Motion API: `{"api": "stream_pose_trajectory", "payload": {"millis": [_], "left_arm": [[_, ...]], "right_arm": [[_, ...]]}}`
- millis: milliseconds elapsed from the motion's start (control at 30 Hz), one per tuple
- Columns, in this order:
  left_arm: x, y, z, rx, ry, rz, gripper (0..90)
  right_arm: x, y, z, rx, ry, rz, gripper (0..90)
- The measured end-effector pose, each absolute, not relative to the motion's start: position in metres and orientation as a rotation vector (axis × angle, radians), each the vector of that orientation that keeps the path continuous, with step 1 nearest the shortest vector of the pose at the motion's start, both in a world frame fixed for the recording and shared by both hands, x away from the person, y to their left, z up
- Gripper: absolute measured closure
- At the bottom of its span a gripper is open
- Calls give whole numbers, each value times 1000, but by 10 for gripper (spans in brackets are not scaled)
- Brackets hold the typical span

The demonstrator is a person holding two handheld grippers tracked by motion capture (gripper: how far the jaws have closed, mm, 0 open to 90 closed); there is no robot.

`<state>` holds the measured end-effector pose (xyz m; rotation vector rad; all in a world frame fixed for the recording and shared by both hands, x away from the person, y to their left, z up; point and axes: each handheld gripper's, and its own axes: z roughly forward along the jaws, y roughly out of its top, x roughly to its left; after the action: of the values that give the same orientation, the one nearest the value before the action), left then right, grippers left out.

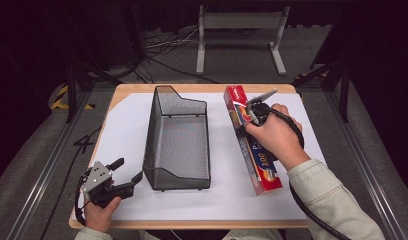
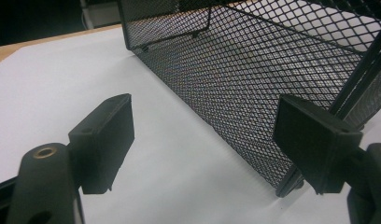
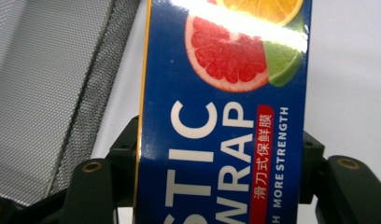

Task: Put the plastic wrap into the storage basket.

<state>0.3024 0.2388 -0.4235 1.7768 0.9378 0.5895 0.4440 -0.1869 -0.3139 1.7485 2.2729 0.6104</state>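
The right tongs [image 3: 216,163] clamp the box [image 3: 223,116], its cropped label reading "WRAP" and "MORE STRENGTH", while the left tongs [image 2: 202,140] gape empty beside the basket [image 2: 254,70].

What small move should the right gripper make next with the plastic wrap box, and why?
Probably lift it. The right gripper has its jaws on both long sides of the plastic wrap box, which lies flat on the table beside the mesh basket; raising it would clear the basket's wall.

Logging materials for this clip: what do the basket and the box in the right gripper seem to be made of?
Mesh basket: looks like black-coated metal, with an open diamond grid and rigid wire rims. Plastic wrap box: probably glossy printed cardboard, given its sharp edges and glare across the fruit picture. The right gripper has it between its jaws.
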Motion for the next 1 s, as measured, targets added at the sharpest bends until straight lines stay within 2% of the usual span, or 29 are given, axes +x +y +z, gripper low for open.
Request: {"api": "stream_pose_trajectory", "payload": {"millis": [267, 1000], "left_arm": [[301, 239, -424, 1777, 929, 592, 213], [292, 246, -423, 1765, 943, 606, 212]], "right_arm": [[435, -175, -293, 1695, 2315, 631, 389], [431, -117, -276, 1536, 2463, 661, 389]]}}
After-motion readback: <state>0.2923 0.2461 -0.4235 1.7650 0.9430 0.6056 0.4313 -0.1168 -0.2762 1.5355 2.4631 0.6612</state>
